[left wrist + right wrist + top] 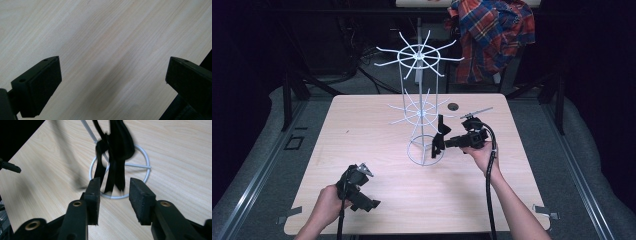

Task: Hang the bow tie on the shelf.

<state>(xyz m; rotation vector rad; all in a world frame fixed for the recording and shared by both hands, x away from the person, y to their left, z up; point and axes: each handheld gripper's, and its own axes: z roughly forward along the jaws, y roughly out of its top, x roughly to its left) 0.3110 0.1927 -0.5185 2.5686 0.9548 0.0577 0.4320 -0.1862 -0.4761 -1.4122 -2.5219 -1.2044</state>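
A white wire rack (419, 112) with two tiers of spokes stands on the far middle of the wooden table (362, 130). A black strap-like item (439, 136) hangs from a lower spoke, over the rack's base ring (147, 162). In the right gripper view the black item (117, 150) dangles just beyond the jaw tips. My right gripper (446, 143) points left at it and is open (113, 185), its pads clear of the straps. My left gripper (371, 204) rests near the table's front left, open wide (112, 72) over bare wood with nothing between its jaws.
A plaid shirt (492, 35) is draped over something behind the table. A small dark round hole (453, 106) sits in the tabletop just right of the rack. Grey matting surrounds the table.
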